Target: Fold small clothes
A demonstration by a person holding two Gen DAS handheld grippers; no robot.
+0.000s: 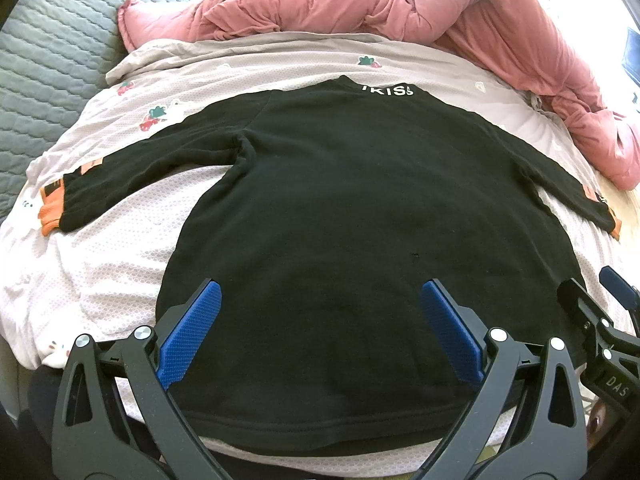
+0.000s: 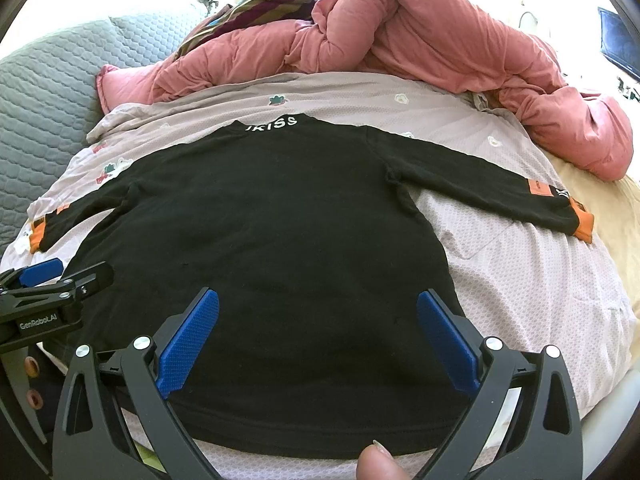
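Observation:
A small black long-sleeved sweatshirt with orange cuffs and white lettering at the collar lies flat, back up, on a pale patterned sheet. Both sleeves are spread out sideways. It also shows in the right wrist view. My left gripper is open and empty, hovering over the lower hem on the left side. My right gripper is open and empty over the lower hem on the right side. Each gripper shows at the edge of the other's view: the right, the left.
A bunched pink duvet lies behind the sweatshirt and curls down the right side. A grey quilted cover is at the left. Striped fabric sits at the far back. A fingertip shows at the bottom edge.

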